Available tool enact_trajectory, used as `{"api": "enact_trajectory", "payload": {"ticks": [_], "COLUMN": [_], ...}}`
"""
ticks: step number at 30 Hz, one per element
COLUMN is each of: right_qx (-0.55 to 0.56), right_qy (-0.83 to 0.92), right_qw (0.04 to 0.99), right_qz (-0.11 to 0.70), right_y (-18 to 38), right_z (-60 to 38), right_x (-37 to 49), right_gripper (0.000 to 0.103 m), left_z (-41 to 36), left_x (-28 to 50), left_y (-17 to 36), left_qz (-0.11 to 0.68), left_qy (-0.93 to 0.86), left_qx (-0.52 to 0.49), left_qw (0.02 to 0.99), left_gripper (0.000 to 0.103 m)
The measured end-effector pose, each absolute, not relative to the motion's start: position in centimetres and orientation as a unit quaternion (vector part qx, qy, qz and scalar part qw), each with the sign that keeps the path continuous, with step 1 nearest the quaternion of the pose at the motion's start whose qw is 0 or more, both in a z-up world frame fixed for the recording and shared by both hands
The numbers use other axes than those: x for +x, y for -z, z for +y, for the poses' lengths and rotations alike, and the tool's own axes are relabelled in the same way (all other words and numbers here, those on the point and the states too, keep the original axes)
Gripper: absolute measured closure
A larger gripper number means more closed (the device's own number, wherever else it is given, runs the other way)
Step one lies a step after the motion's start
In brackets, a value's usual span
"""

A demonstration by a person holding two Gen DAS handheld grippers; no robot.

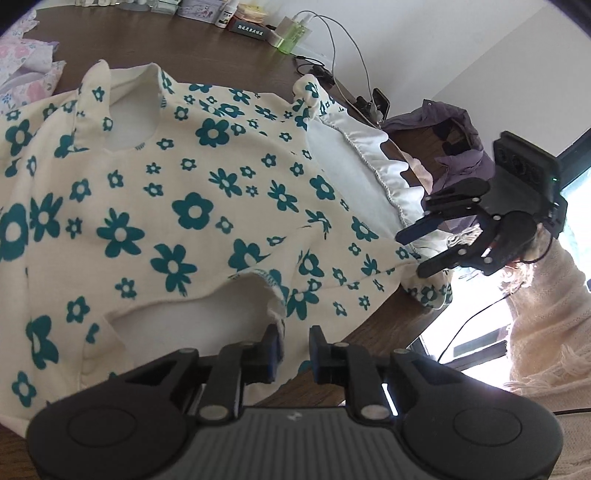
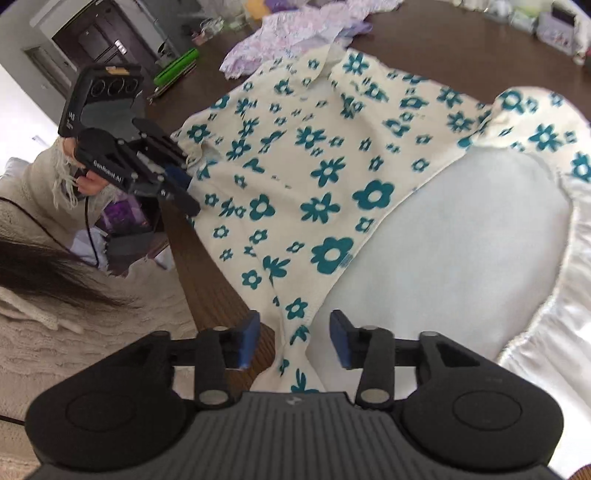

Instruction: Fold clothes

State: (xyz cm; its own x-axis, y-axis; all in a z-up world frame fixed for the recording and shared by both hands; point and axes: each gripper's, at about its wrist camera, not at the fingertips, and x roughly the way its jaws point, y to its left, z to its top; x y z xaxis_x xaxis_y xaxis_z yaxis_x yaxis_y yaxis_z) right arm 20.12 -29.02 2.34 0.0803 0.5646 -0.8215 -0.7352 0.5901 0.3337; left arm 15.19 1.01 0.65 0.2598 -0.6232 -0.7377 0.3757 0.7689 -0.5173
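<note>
A cream garment with teal flowers point(image 1: 177, 206) lies spread on the dark wooden table point(image 1: 207, 48), its white lining showing at the hem point(image 1: 347, 162). It also shows in the right wrist view point(image 2: 317, 173). My left gripper point(image 1: 293, 349) is open at the garment's near edge, by the table edge. In the right wrist view it appears at the left point(image 2: 184, 192), beside a sleeve corner. My right gripper point(image 2: 293, 339) is open, with a strip of the garment between its fingers. In the left wrist view it hovers open at the hem corner point(image 1: 421, 251).
A pink floral garment point(image 1: 26, 70) lies at the table's far left. Bottles, boxes and cables point(image 1: 295, 33) line the back edge. A purple garment point(image 1: 454, 147) hangs off the right side. The person's knitted sleeve point(image 1: 546, 314) is at the right.
</note>
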Motion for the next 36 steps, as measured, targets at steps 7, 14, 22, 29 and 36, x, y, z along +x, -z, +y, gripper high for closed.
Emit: {"api": "enact_trajectory", "payload": {"ticks": [7, 14, 22, 29, 36], "right_qx": [-0.077, -0.062, -0.011, 0.003, -0.027], "right_qy": [-0.298, -0.163, -0.049, -0.075, -0.165], "right_qw": [0.843, 0.89, 0.893, 0.914, 0.907], "right_qz": [0.441, 0.421, 0.447, 0.398, 0.387], "right_y": [-4.1, -1.2, 0.0, -2.9, -1.4], "right_z": [-31.6, -32.2, -35.1, -32.4, -23.9], "right_x": [11.9, 6.5, 8.0, 7.3, 9.1], "right_gripper": [0.056, 0.053, 0.066, 0.061, 0.061], "left_z": [1.4, 1.7, 1.4, 4.7, 8.6], "left_x": [14.8, 13.5, 12.5, 10.7, 11.0], "left_y": [-1.0, -1.2, -0.5, -3.1, -4.8], "left_qz": [0.513, 0.483, 0.481, 0.422, 0.396], "left_qy": [0.323, 0.31, 0.333, 0.322, 0.218], "left_qx": [-0.117, -0.094, -0.086, -0.091, -0.022], "left_qw": [0.787, 0.814, 0.806, 0.843, 0.892], "left_gripper": [0.091, 0.081, 0.099, 0.06, 0.061]}}
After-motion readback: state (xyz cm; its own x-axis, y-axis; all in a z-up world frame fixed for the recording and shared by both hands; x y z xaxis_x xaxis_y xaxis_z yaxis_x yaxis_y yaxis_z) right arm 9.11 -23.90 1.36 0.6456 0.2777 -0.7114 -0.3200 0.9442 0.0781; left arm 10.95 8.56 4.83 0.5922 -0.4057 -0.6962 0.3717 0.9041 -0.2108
